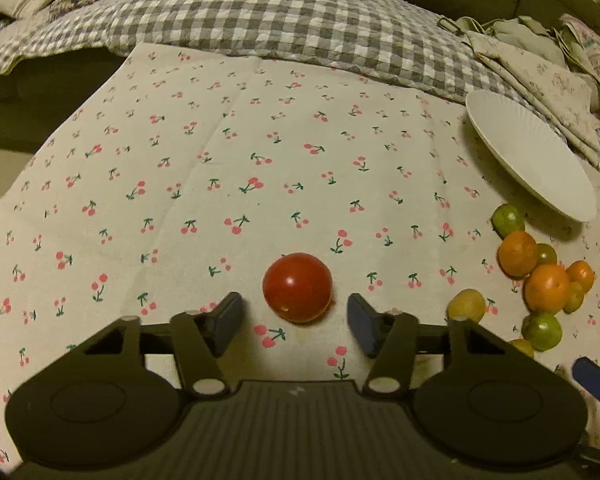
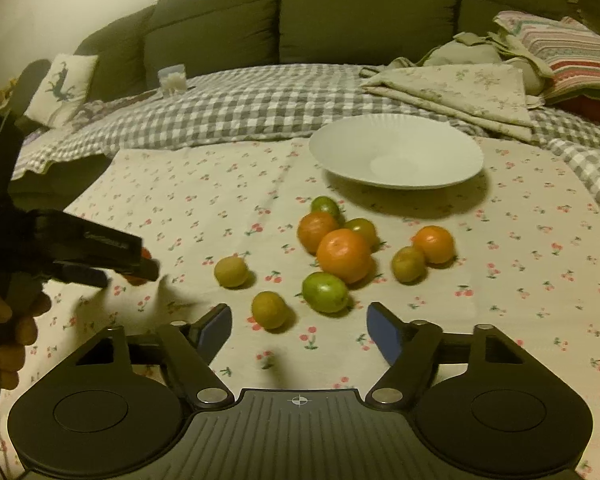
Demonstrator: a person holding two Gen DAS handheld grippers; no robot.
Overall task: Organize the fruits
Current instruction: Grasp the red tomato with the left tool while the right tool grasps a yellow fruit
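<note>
A red tomato lies on the cherry-print cloth, just ahead of my left gripper. Its blue pads stand either side of the tomato without touching it, so it is open. My right gripper is open too, low over the cloth. A small yellow-green fruit sits just beyond its left fingertip and a green fruit a little farther on. Behind them lies a cluster of oranges and more green and yellowish fruits. The white plate beyond holds nothing. The right wrist view shows my left gripper from the side, hiding most of the tomato.
A hand holds the left gripper at the left edge. Behind the cloth lie a grey checked blanket, folded floral linens, cushions and a dark sofa. One yellowish fruit sits apart, left of the cluster.
</note>
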